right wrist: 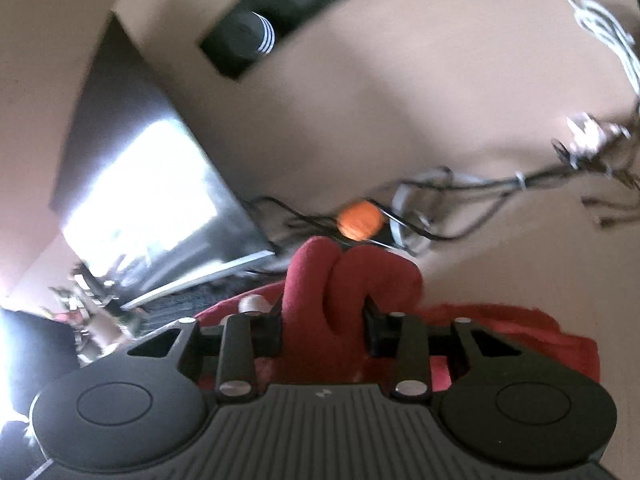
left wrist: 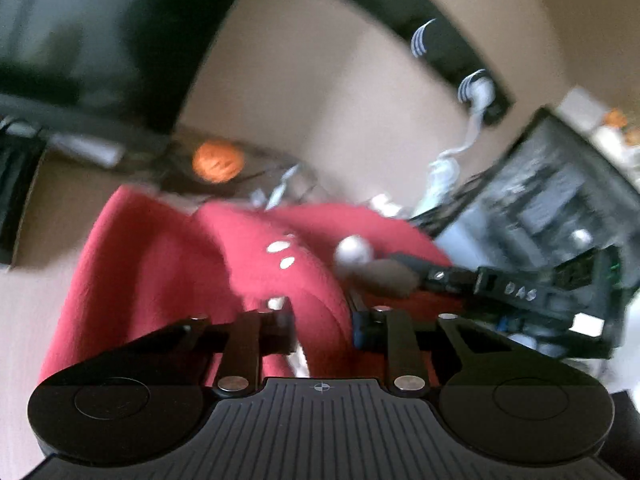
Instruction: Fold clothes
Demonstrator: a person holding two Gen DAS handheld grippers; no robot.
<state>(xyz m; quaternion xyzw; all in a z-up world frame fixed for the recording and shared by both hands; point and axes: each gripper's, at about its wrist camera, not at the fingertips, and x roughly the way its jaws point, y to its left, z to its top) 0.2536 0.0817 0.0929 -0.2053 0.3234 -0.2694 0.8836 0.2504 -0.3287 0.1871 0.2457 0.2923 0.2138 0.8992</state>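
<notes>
The left gripper [left wrist: 322, 328] has its two black fingers closed in on a fold of the soft dark-red fleece garment [left wrist: 160, 264], which bulges between them and spreads away to the left, lifted in front of the camera. The right gripper [right wrist: 324, 328] likewise pinches a thick bunched fold of the same red garment [right wrist: 352, 280], cloth filling the narrow gap between its fingers (both views are motion-blurred). Behind lies a pale beige surface [right wrist: 400, 100]; whether it is floor or wall I cannot tell. On it sit a round orange ball [right wrist: 360, 220], tangled black cables [right wrist: 480, 184] and a black strip with white-striped marks [left wrist: 440, 40].
</notes>
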